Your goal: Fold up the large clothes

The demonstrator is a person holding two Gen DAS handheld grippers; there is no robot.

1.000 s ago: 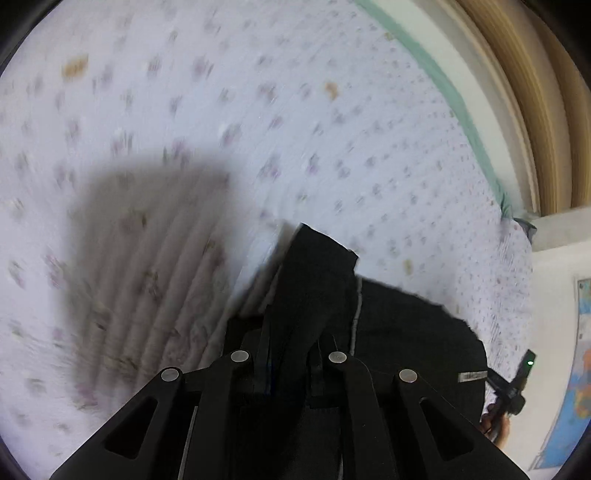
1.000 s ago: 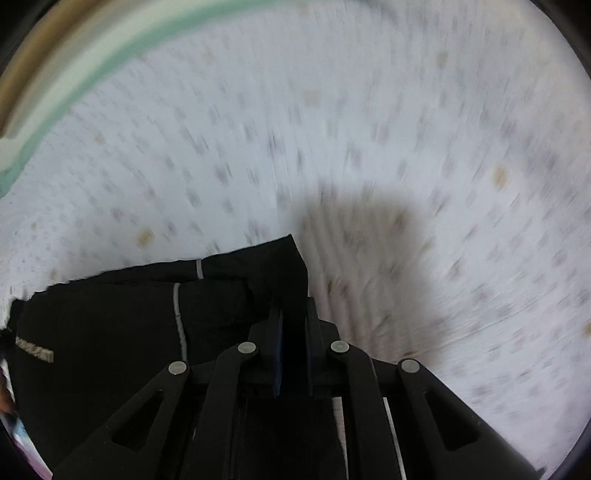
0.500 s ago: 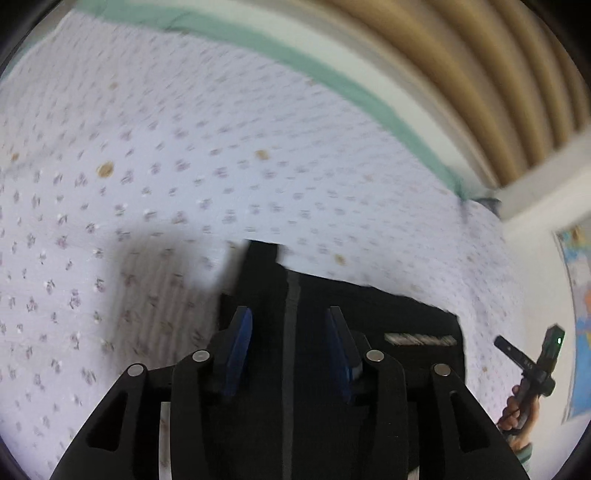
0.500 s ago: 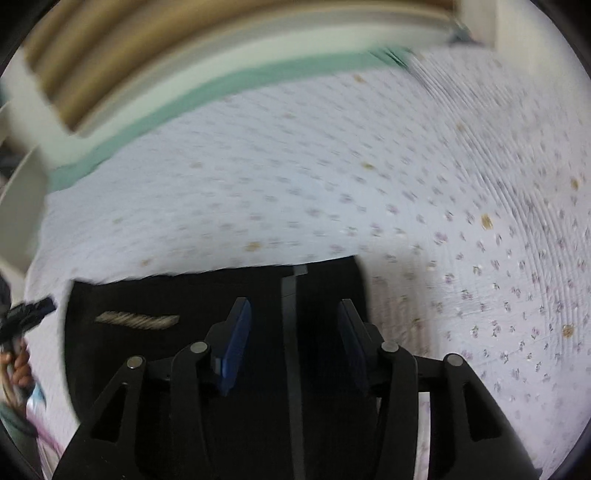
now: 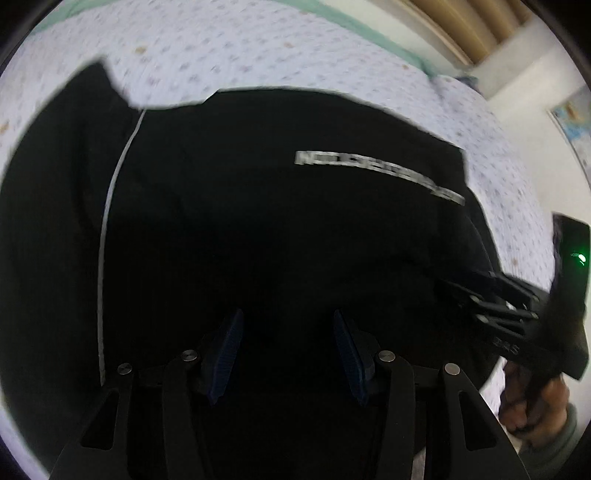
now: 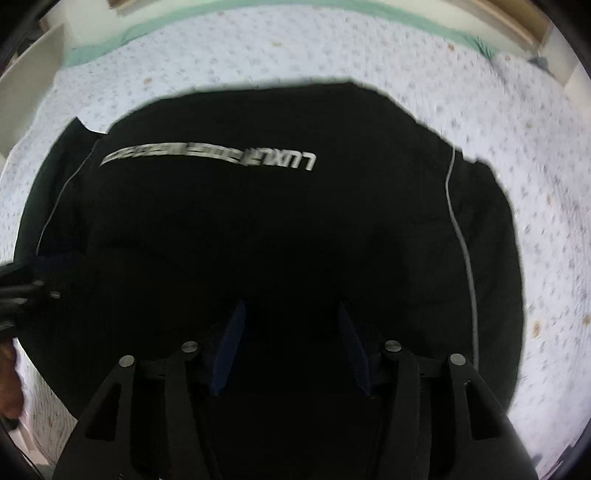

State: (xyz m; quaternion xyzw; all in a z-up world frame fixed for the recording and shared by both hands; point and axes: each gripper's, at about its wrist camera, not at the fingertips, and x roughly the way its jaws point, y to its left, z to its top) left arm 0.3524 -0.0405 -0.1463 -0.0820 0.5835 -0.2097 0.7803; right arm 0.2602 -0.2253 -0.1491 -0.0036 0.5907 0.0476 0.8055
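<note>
Left tongs (image 5: pixel 288 354) spread wide, blue pads (image 5: pixel 225 354) well apart, nothing between them, hovering over the near part of a black garment (image 5: pixel 258 221). Right tongs (image 6: pixel 291 347) likewise spread, pads (image 6: pixel 229 347) apart and pinching nothing, above the same dark cloth. Garment lying flat on a bed, covering most of both views; white blurred lettering (image 6: pixel 210 157) printed across it, a thin pale stripe (image 5: pixel 110 229) running down one side and another (image 6: pixel 461 240) down the opposite side. Bedsheet (image 5: pixel 258 48) beneath, pale with small flower dots, edged by a green band (image 6: pixel 258 11) at the far side. Right tool and the holding hand (image 5: pixel 532 410) visible at the edge of the left view. Map poster (image 5: pixel 572 122) on the wall beyond.
</note>
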